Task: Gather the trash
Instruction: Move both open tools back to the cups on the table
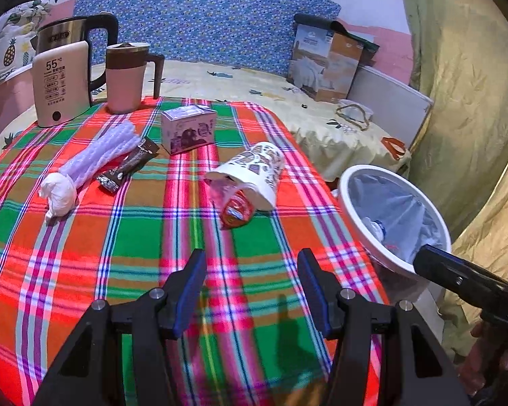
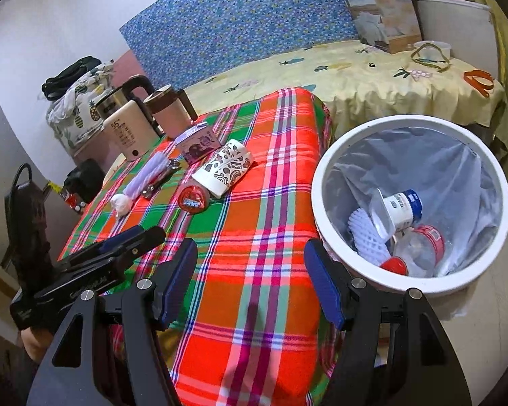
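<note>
1. Currently, both tools hang over the plaid tablecloth with nothing between their jaws: the left gripper is spread wide, and the right gripper is spread wide as well.
2. A patterned paper cup lies on its side mid-table, a red wrapper spilling from its mouth.
3. Left of the cup lie a white foam net sleeve, a crumpled tissue at its near end, and a dark sachet touching the sleeve.
4. A small purple carton stands upright behind the cup.
5. Beside the table's right edge stands the white bin with a grey liner, holding a yogurt bottle, a clear plastic bottle with a red cap and another foam net.
6. At the far left corner stand a kettle and a mug.
</note>
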Action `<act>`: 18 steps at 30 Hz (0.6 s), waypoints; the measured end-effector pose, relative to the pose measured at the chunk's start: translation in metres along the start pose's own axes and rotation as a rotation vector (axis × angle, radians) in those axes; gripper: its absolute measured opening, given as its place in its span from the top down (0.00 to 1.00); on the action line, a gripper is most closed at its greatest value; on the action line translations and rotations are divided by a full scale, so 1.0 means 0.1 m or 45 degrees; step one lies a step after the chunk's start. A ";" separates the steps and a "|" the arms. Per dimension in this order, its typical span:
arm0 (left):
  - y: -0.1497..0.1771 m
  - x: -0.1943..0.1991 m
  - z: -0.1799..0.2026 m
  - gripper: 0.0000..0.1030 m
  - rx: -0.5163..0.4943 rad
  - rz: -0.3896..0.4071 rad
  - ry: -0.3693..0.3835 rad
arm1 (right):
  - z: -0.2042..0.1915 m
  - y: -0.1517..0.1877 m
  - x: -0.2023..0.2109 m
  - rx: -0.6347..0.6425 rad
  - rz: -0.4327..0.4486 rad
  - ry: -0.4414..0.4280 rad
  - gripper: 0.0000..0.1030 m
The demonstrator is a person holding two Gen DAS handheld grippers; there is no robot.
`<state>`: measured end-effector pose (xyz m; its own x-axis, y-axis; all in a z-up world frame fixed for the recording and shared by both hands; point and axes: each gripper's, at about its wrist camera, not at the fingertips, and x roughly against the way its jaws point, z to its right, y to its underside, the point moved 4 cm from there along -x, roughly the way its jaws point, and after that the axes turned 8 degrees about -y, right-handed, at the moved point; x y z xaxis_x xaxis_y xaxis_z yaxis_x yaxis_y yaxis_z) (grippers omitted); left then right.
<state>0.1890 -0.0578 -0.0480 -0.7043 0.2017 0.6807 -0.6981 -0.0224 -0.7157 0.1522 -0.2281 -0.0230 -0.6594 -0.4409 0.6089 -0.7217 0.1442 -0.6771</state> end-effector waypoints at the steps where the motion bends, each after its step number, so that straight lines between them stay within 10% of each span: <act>1: -0.02 -0.03 -0.01 0.44 -0.001 -0.001 -0.005 | 0.01 -0.01 -0.02 -0.001 -0.003 -0.002 0.35; 12: -0.22 -0.45 -0.03 0.44 0.017 -0.056 -0.042 | 0.09 -0.10 -0.15 -0.018 -0.023 0.004 0.35; 18: -0.23 -0.57 -0.08 0.63 0.048 -0.088 -0.032 | 0.12 -0.10 -0.22 -0.029 -0.043 0.005 0.35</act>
<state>0.2458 -0.0610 -0.0717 -0.6567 0.1795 0.7325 -0.7494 -0.0465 -0.6604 0.1761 -0.2304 -0.0346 -0.6351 -0.4423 0.6332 -0.7483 0.1492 -0.6464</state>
